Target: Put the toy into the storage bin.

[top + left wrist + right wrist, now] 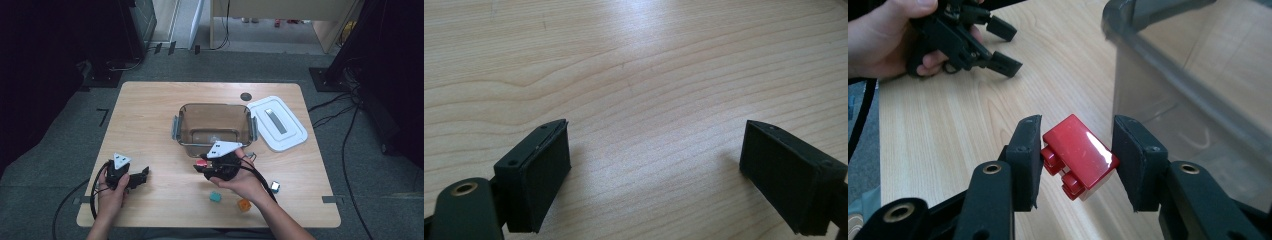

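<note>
The right claw (1077,160) is gripping a red toy brick (1079,156) between its two black pads, studs turned toward the left pad, glossy flat face catching the light. In the high view that claw (201,164) is hanging just off the near wall of the clear plastic tub (215,125), close to its rim, with the brick (201,163) showing as a red spot at the tip. The tub is a rounded rectangle with smoky see-through walls and grey clips at its short ends; its white lid (278,123) is lying flat just beside it on the right, reaching close to the counter's right edge.

The left claw (654,165) is standing wide apart with nothing between its matte pads, resting low over bare pale wood grain. In the high view it (145,175) is sitting near the front left of the counter (145,115), well apart from the tub, with plenty of open wood around it.

Near the front edge, by the right forearm, a teal block (215,197), an orange block (244,204) and a small bluish block (275,187) are lying loose.
</note>
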Action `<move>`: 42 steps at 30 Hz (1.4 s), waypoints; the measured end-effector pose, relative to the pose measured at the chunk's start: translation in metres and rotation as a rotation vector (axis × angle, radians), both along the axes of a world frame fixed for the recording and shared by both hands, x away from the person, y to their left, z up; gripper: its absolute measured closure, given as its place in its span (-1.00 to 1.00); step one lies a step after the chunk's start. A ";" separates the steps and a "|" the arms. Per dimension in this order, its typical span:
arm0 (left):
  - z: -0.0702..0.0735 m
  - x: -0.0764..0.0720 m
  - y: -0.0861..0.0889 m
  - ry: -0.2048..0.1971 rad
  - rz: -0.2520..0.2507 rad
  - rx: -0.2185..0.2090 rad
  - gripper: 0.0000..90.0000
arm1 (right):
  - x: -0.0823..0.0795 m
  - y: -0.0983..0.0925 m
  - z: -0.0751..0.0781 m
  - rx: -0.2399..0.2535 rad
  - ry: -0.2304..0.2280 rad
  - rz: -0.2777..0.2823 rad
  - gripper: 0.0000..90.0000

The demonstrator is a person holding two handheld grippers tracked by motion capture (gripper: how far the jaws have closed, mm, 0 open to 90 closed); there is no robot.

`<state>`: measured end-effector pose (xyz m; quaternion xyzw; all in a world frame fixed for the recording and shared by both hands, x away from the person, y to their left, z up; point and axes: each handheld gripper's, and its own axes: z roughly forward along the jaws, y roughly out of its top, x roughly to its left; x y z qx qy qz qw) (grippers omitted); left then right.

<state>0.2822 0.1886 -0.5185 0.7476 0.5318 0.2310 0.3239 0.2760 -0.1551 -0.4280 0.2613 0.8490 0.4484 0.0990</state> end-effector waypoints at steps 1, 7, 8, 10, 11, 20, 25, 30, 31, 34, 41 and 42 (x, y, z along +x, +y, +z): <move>0.000 0.000 0.000 0.002 -0.002 0.002 -0.72 | 0.000 -0.001 0.003 0.001 -0.002 -0.003 0.26; 0.000 0.000 0.000 0.002 -0.002 0.002 -0.72 | 0.002 -0.006 0.021 0.014 -0.024 -0.006 0.26; 0.000 0.000 0.000 0.003 -0.002 0.003 -0.72 | 0.002 -0.007 0.025 0.018 -0.028 -0.006 0.26; 0.000 0.000 0.000 0.003 -0.002 0.003 -0.72 | 0.003 -0.009 0.031 0.023 -0.034 -0.008 0.26; 0.000 0.000 0.000 0.003 -0.002 0.003 -0.72 | 0.004 -0.009 0.035 0.025 -0.037 -0.010 0.26; 0.000 0.000 0.000 0.001 -0.002 0.003 -0.72 | 0.011 -0.017 0.062 0.034 -0.082 -0.027 0.26; 0.000 0.000 0.000 0.001 -0.002 0.003 -0.72 | 0.017 -0.024 0.075 0.044 -0.105 -0.051 0.26; 0.000 0.000 0.000 0.001 -0.002 0.003 -0.72 | 0.023 -0.027 0.089 0.056 -0.128 -0.072 0.27; 0.000 0.000 0.000 0.001 -0.002 0.003 -0.72 | 0.024 -0.028 0.091 0.058 -0.131 -0.076 0.27; 0.000 0.000 0.000 0.001 -0.002 0.003 -0.72 | 0.029 -0.029 0.097 0.060 -0.141 -0.086 0.27; 0.000 0.000 0.000 0.001 -0.002 0.003 -0.72 | 0.045 -0.031 0.101 0.052 -0.137 -0.119 0.27; 0.000 0.000 0.000 0.001 -0.001 0.003 -0.72 | 0.047 -0.031 0.101 0.050 -0.138 -0.123 0.27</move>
